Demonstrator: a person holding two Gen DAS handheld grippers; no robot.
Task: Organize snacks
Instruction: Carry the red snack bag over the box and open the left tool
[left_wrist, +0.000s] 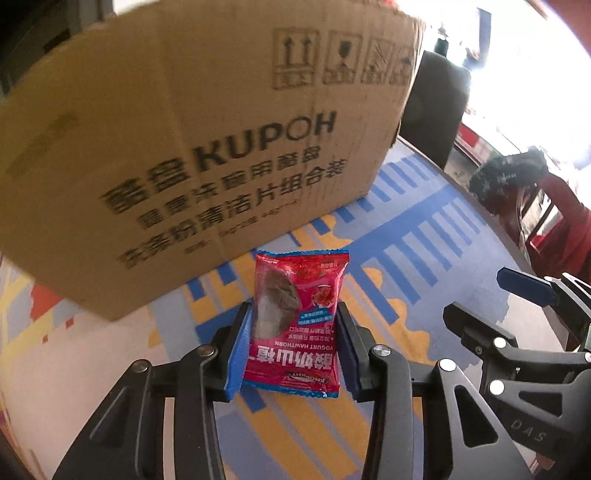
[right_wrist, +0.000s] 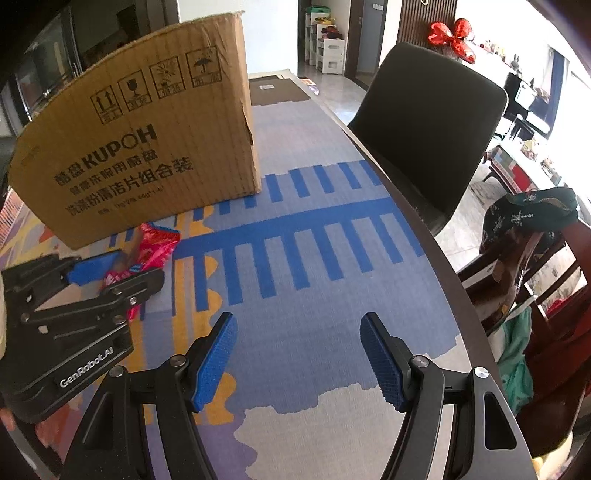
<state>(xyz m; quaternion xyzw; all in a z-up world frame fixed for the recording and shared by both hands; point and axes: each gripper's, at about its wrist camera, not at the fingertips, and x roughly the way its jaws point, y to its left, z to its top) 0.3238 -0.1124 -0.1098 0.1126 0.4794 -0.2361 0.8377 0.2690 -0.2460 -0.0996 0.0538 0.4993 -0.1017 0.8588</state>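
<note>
A red yogurt-hawthorn snack packet (left_wrist: 295, 295) sits between the blue pads of my left gripper (left_wrist: 293, 314), which is shut on its two sides. It is just above the patterned tablecloth (left_wrist: 406, 240), in front of the cardboard box. The right wrist view shows the same packet (right_wrist: 159, 243) sticking out of the left gripper (right_wrist: 135, 267) near the box's front corner. My right gripper (right_wrist: 298, 321) hovers open over bare cloth with nothing between its pads. It also shows at the right of the left wrist view (left_wrist: 491, 299).
A big brown cardboard box (right_wrist: 147, 147) printed KUPOH stands on the table behind the packet. The table's curved edge (right_wrist: 424, 218) runs along the right. A black chair (right_wrist: 432, 122) and a wooden chair draped with clothes (right_wrist: 535, 240) stand beyond it.
</note>
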